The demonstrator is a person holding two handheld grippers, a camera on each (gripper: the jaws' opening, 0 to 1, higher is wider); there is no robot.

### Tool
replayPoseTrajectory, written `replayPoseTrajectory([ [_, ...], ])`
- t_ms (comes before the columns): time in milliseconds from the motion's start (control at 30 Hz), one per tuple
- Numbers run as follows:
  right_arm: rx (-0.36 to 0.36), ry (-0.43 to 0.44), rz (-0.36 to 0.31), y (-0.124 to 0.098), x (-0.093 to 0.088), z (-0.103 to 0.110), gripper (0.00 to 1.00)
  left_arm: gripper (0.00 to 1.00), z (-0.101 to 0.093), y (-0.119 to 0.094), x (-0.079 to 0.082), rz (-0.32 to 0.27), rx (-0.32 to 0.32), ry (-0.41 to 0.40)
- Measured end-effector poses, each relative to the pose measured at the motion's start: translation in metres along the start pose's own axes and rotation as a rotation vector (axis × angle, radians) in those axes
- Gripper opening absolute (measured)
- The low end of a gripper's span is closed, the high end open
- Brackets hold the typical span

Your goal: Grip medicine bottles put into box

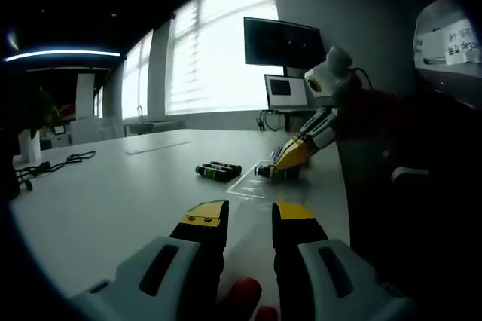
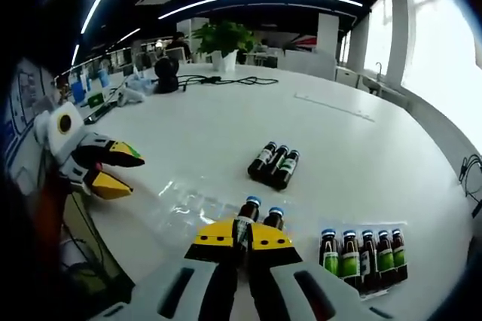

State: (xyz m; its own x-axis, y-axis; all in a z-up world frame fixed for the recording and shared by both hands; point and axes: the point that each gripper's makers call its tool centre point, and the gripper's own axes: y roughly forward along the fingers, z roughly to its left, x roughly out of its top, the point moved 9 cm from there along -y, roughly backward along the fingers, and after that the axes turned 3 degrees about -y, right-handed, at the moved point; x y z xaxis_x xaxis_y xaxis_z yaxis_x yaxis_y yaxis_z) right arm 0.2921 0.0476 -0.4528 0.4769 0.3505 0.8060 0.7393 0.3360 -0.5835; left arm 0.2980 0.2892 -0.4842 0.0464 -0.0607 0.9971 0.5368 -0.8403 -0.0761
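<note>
Three dark medicine bottles (image 2: pixel 275 163) with green labels lie side by side on the white table (image 2: pixel 226 132); in the left gripper view the same bottles (image 1: pixel 218 170) lie ahead of me. A clear plastic box (image 2: pixel 380 279) holds a row of several upright bottles (image 2: pixel 361 253). Two more blue-capped bottles stand at the front. My right gripper (image 2: pixel 242 235) is shut on the left one (image 2: pixel 248 209), and the other (image 2: pixel 274 217) stands just beside it. My left gripper (image 1: pixel 250 214) hovers open above the table with nothing between its fingers. It also shows as the left gripper (image 2: pixel 113 166) at the left of the right gripper view.
A clear plastic sheet or lid (image 2: pixel 181 200) lies on the table near the bottles. A black cable (image 1: pixel 53 164) and a potted plant (image 2: pixel 224 38) sit further off. Monitors (image 1: pixel 285 42) stand behind the right gripper (image 1: pixel 290 157). A person's red sleeve (image 1: pixel 376 110) shows at the right.
</note>
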Motion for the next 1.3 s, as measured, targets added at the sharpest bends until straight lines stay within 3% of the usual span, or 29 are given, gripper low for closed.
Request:
replayPoseTrajectory([
  [367, -0.006, 0.005, -0.015, 0.001, -0.002, 0.002, 0.01, 0.17, 0.0, 0.0, 0.0, 0.001, 0.002, 0.001],
  [433, -0.016, -0.014, 0.031, 0.002, -0.008, 0.004, 0.0, 0.17, 0.0, 0.0, 0.0, 0.002, 0.003, 0.002],
  [467, -0.02, -0.013, -0.001, 0.002, -0.006, 0.006, 0.0, 0.17, 0.0, 0.0, 0.0, 0.002, 0.003, 0.002],
  [933, -0.084, -0.064, -0.002, 0.003, -0.003, 0.011, 0.0, 0.17, 0.0, 0.0, 0.0, 0.002, 0.002, 0.002],
  [1300, -0.05, -0.026, -0.046, 0.004, -0.002, 0.007, 0.0, 0.17, 0.0, 0.0, 0.0, 0.001, 0.001, 0.003],
])
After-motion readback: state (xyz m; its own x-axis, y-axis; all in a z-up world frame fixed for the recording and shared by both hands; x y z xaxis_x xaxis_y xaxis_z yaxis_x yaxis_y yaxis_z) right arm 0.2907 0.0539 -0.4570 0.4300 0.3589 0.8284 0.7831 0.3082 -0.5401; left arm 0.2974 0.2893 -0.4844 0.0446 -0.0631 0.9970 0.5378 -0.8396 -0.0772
